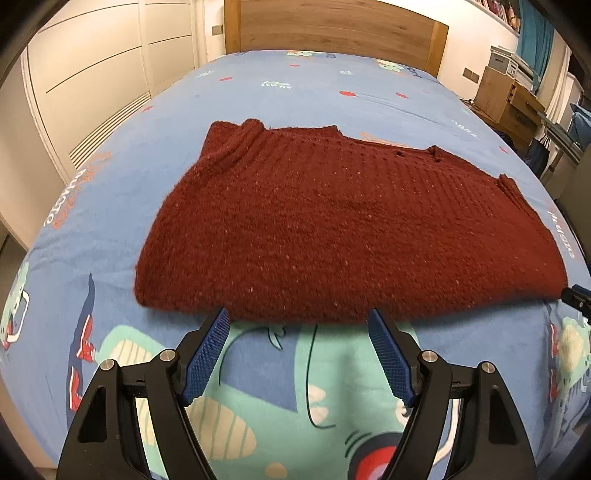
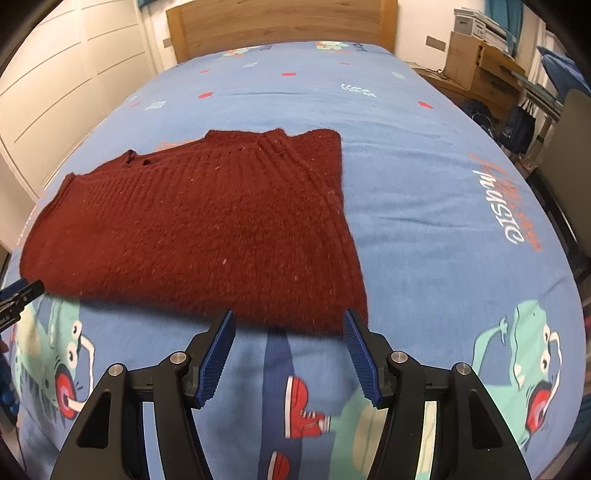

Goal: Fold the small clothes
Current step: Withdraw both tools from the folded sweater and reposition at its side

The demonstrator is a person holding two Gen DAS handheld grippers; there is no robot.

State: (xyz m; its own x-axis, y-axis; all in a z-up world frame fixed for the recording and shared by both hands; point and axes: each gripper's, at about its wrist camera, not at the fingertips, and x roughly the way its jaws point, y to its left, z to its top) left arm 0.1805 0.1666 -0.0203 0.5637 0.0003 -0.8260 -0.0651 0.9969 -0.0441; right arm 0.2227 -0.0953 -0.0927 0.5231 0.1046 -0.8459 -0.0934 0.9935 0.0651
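Dark red knit — the sweater (image 1: 332, 225) lies flat on the blue bed cover (image 1: 280, 96), apparently folded once already. It looks soft, thick and floppy, so the near edge is best pinched through both layers. Left gripper (image 1: 297, 319) and right gripper (image 2: 288, 321) hover just short of that edge — both spread wide, holding nothing.

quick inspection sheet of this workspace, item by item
surface: bed with blue cartoon-print sheet, fairly smooth
job's things: dark red knit sweater lying flat, apparently folded
clutter: nothing seen on the bed
grippers: left gripper open, just short of sweater's near edge; right gripper open, at near right corner
cables: nothing seen
surroundings: wooden headboard, white wardrobe, wooden furniture with boxes
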